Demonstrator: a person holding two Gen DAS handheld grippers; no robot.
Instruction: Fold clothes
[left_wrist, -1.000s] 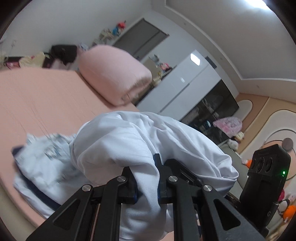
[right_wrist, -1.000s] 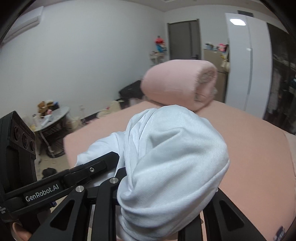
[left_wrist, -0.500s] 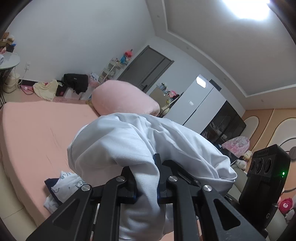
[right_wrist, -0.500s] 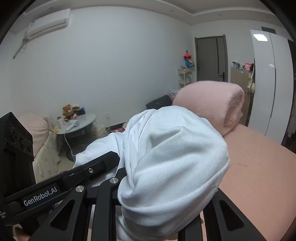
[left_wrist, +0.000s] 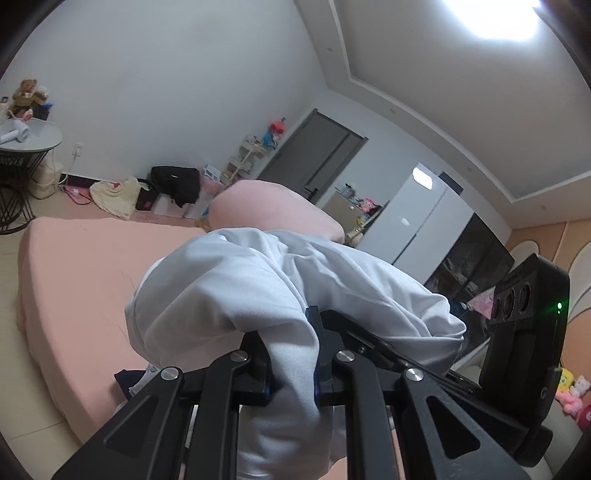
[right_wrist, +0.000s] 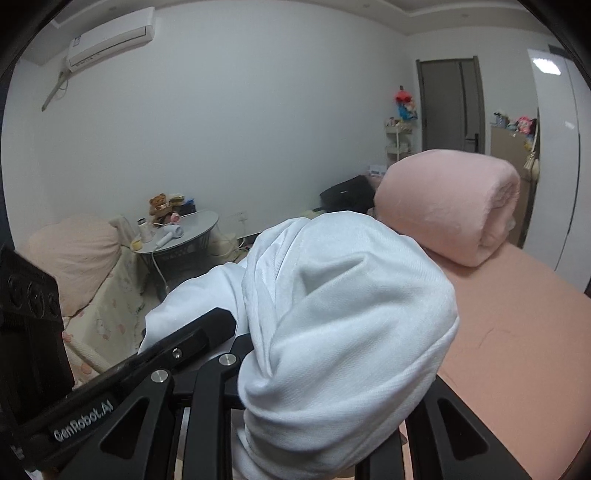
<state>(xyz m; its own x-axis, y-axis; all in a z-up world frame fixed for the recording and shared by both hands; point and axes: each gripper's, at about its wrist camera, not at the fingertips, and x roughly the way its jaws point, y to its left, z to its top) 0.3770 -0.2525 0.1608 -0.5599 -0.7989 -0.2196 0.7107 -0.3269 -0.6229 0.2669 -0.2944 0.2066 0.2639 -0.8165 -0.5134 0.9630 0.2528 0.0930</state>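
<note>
Here the left claw (left_wrist: 291, 363) is clenched on a fold of the white garment (left_wrist: 258, 280), its blue-edged pads pinching the cloth, which balloons above the fingers and hangs below them out of frame. The right claw (right_wrist: 325, 406) grips the same white garment (right_wrist: 343, 317); the cloth drapes over its fingertips and hides them completely, so only the black linkage at either side shows. Each view catches the other claw's black camera block at its edge, partly cut off. The garment is held up above the pink bed (left_wrist: 81, 266). Under the left claw, a dark blue and white printed piece of clothing (left_wrist: 135, 380) lies on the bed, mostly hidden. Further off sits a rolled pink blanket (right_wrist: 450, 203). The round tabletop (right_wrist: 184, 232) carries a hair dryer and small items too tiny to identify.
</note>
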